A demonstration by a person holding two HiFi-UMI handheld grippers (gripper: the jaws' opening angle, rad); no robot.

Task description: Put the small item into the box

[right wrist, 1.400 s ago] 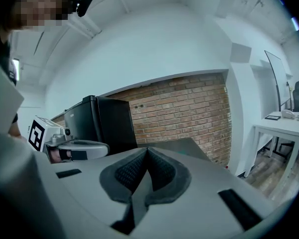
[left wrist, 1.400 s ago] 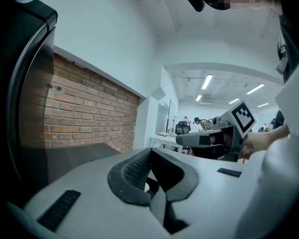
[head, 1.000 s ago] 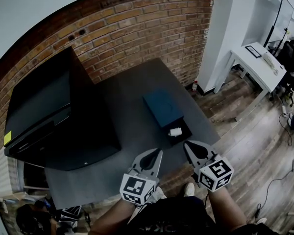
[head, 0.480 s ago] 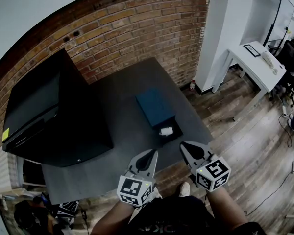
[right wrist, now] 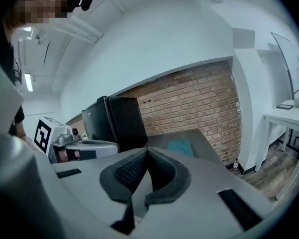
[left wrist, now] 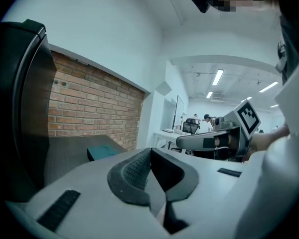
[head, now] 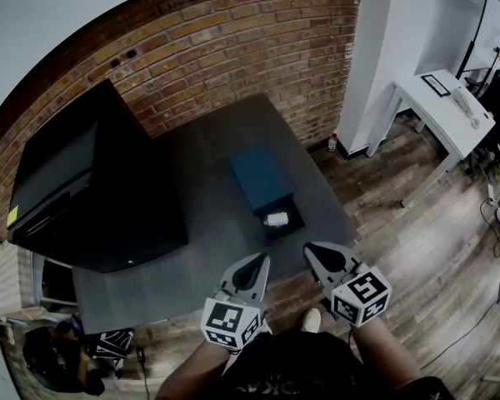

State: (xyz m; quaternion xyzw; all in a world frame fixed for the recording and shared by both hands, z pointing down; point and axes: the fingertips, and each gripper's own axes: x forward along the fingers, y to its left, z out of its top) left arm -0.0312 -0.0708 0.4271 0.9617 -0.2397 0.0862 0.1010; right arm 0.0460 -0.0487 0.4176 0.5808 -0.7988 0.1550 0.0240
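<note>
Head view is showing me the left gripper (head: 261,261) and right gripper (head: 312,248) hanging side by side over the near edge of the dark table (head: 192,248), both pointing toward the far side and tipping slightly down. Each is sitting with its jaws pressed together and gripping nothing. The small item (head: 275,218), a short white cylinder, is lying on its side in the dark open near end of the teal box (head: 261,177), its long axis running left to right.
</note>
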